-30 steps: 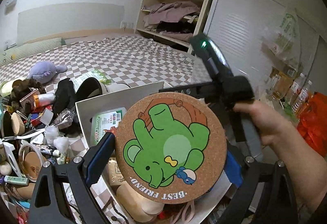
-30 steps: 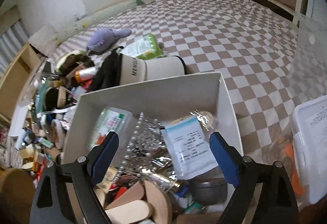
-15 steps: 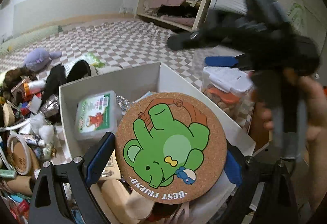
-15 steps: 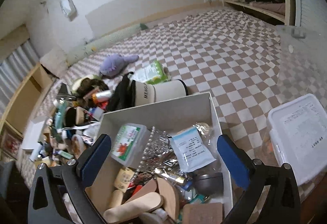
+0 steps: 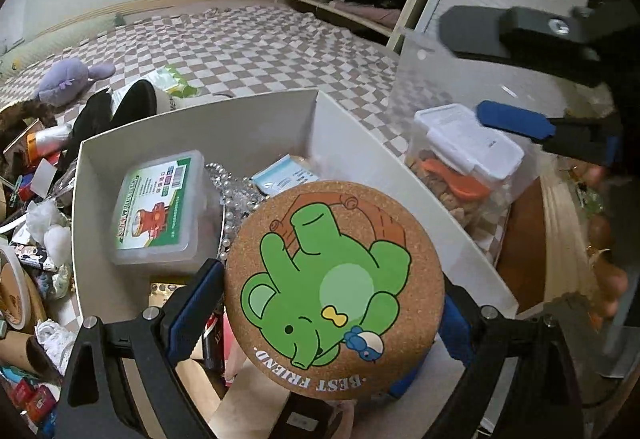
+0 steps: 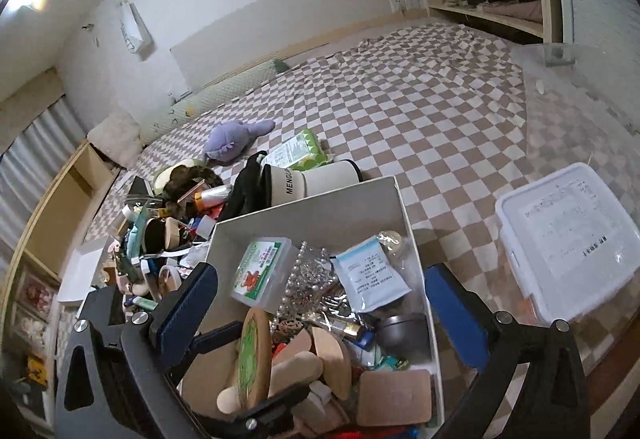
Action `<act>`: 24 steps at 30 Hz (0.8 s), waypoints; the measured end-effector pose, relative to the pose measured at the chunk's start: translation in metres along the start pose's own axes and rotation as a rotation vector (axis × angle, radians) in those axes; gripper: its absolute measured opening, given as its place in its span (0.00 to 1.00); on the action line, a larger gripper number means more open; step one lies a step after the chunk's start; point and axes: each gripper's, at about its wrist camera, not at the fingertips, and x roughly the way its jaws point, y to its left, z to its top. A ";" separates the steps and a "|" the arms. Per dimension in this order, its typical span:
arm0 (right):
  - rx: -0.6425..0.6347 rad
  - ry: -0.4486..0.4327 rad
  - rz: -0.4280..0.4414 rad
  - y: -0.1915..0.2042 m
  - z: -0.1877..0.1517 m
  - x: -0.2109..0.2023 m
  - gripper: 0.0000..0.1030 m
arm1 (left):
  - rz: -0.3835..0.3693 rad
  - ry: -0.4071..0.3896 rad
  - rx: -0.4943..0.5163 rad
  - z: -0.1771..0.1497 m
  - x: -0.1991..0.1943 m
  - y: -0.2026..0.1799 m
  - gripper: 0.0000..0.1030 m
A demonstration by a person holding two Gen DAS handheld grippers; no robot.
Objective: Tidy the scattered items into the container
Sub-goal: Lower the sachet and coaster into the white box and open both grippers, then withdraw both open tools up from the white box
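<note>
Left gripper (image 5: 332, 303) clamps cork coaster (image 5: 334, 289) (green bear) — above box (image 5: 256, 127).

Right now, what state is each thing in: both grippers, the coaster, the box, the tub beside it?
left gripper: shut on the cork coaster, over the box.
cork coaster: gripped by its edges, not yet released.
right gripper: open, empty; its jaws have just been opening.
white box: open-topped, crowded with items.
clear lidded tub: lid on, outside the box.
</note>
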 end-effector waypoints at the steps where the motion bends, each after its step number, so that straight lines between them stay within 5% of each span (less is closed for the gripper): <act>1: -0.002 0.002 0.001 -0.001 -0.001 -0.001 1.00 | 0.011 0.001 -0.002 -0.001 0.001 0.001 0.97; 12: 0.018 0.029 0.009 -0.005 -0.014 -0.003 1.00 | 0.006 -0.019 -0.051 -0.006 -0.009 0.010 1.00; 24: -0.033 -0.004 -0.011 0.006 -0.031 -0.011 1.00 | 0.042 -0.130 -0.004 -0.012 -0.045 0.004 1.00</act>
